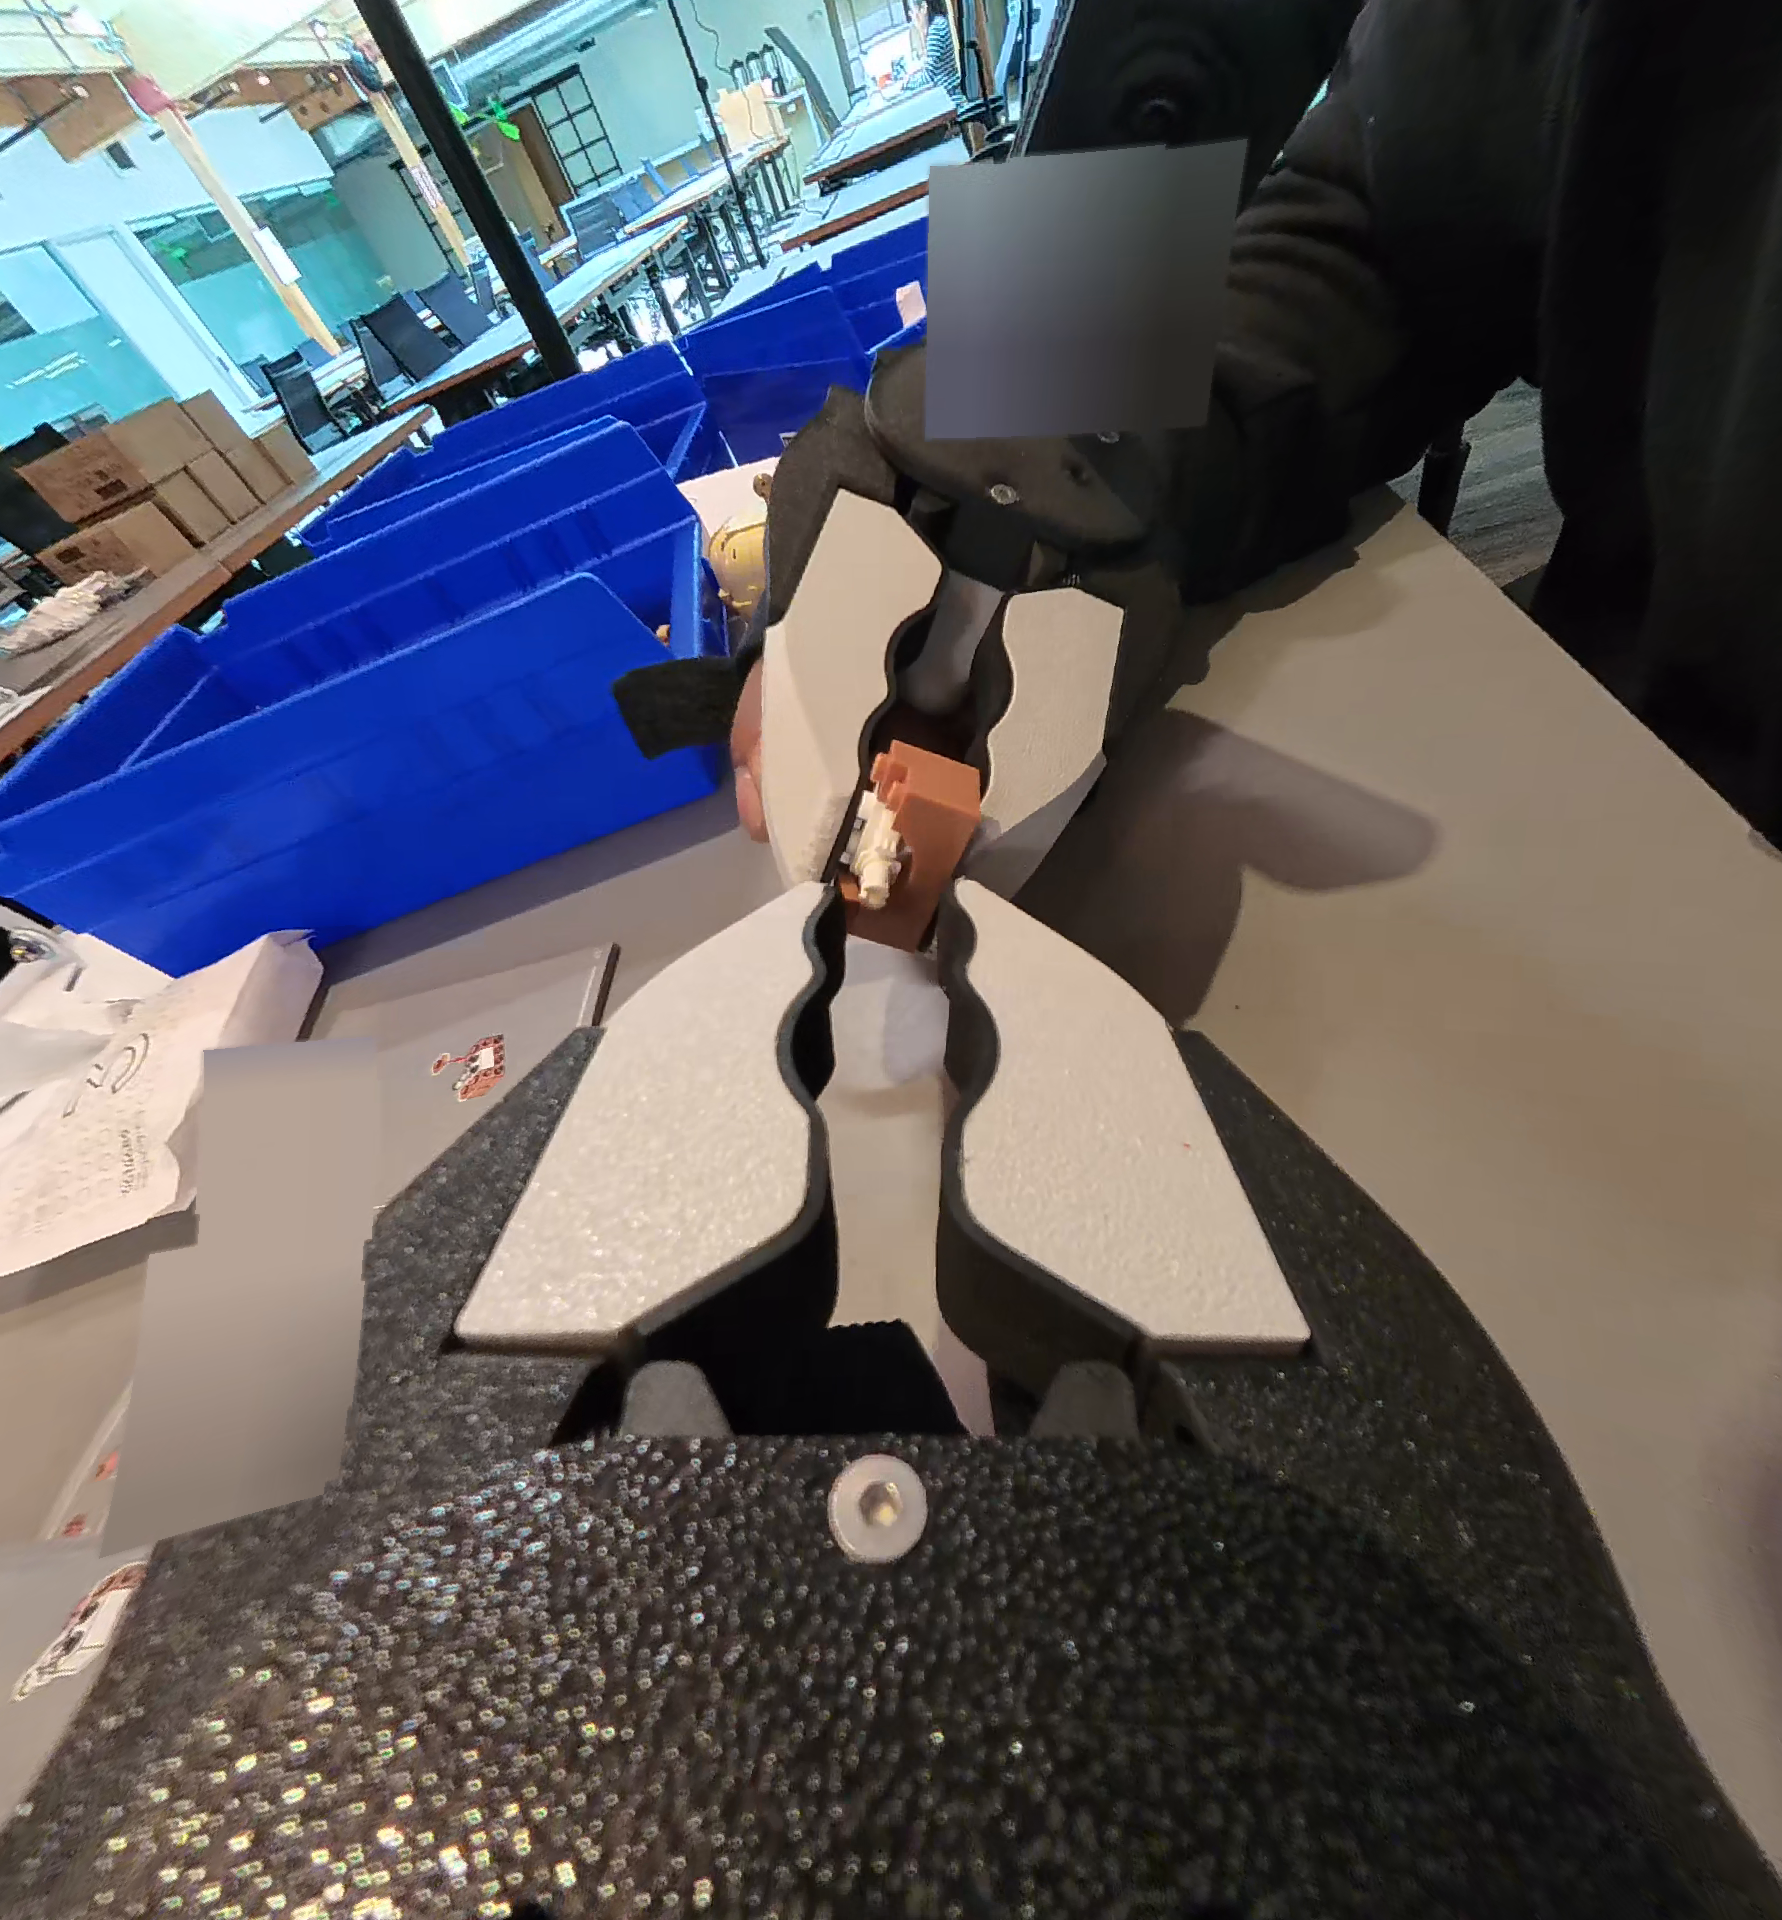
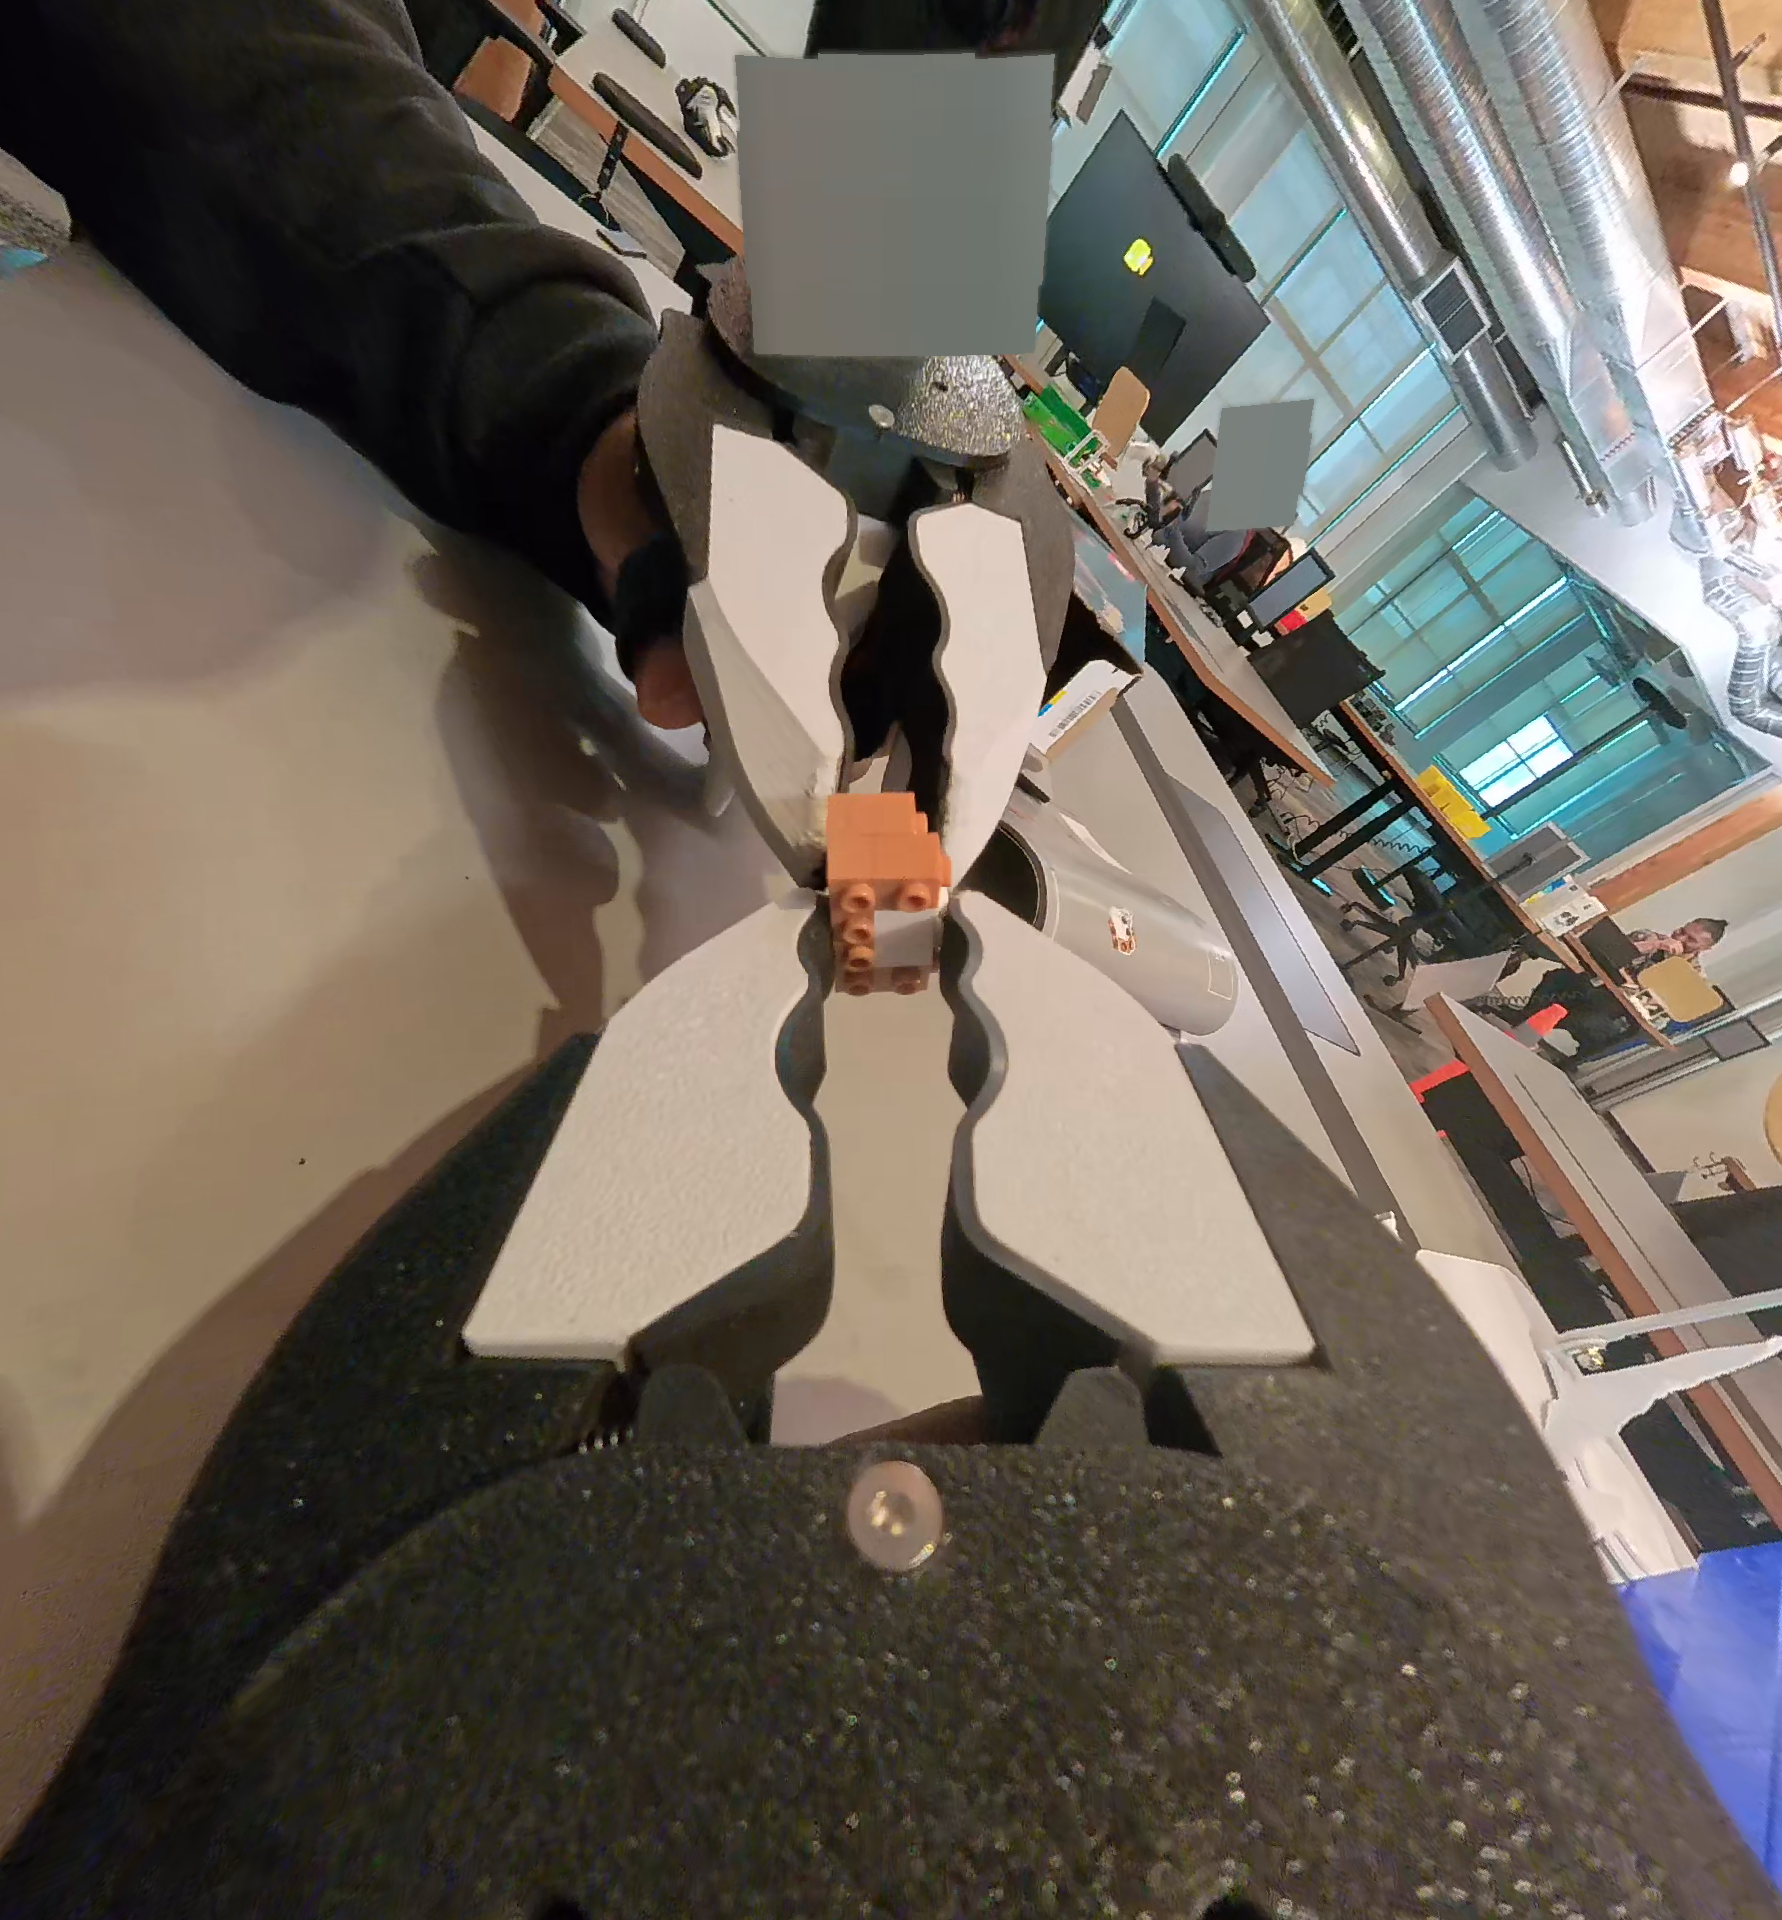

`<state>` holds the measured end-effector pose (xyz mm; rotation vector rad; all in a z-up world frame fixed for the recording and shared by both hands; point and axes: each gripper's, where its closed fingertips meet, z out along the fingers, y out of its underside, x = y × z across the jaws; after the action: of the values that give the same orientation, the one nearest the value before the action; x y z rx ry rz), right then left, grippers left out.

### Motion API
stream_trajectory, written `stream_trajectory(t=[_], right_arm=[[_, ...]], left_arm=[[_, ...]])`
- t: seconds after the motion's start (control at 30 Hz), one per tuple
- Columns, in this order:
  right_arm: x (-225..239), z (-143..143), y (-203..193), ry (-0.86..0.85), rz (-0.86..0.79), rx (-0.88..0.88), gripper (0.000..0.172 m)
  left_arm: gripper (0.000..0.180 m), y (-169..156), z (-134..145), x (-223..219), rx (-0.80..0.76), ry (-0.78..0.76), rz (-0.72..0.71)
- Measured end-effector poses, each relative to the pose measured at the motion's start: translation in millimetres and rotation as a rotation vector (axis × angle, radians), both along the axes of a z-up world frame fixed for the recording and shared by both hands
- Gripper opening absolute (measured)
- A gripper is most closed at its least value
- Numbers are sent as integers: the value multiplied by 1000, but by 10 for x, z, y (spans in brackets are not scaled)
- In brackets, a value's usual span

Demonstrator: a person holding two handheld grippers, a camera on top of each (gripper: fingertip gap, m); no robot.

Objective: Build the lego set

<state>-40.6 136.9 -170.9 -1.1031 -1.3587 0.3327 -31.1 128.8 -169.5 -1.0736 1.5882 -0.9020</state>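
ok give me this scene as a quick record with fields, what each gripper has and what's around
left gripper: fingertips at the near end of the brick build
right gripper: shut on the same brick build, tips pressing its sides
build: brown toy bricks with a white part and a grey block, held above the table
grippers: tip to tip, facing each other
nearby: blue bins, papers, grey cylinder

- Blue bins (image 1: 430, 665) stand in rows at ten o'clock on the grey table (image 1: 1438, 1091).
- Crumpled white paper (image 1: 87, 1091) lies at nine o'clock.
- Cardboard boxes (image 1: 128, 478) are stacked far behind.
- A grey cylinder (image 2: 1126, 935) lies at three o'clock.
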Motion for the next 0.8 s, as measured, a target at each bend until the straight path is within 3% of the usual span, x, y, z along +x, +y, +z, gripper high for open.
stream_trajectory(t=[0.37,0.53,0.67,0.8], right_arm=[[-3,38,17,-48,-53,104,19],[-1,57,15,-51,-63,147,19],[2,57,36,-68,-91,206,19],[6,45,64,-103,-126,286,19]], left_arm=[[20,-10,47,-19,-82,-19,-36],[51,12,18,-12,-316,13,-53],[56,-74,73,32,-538,19,-100],[51,-96,30,93,-657,53,-77]])
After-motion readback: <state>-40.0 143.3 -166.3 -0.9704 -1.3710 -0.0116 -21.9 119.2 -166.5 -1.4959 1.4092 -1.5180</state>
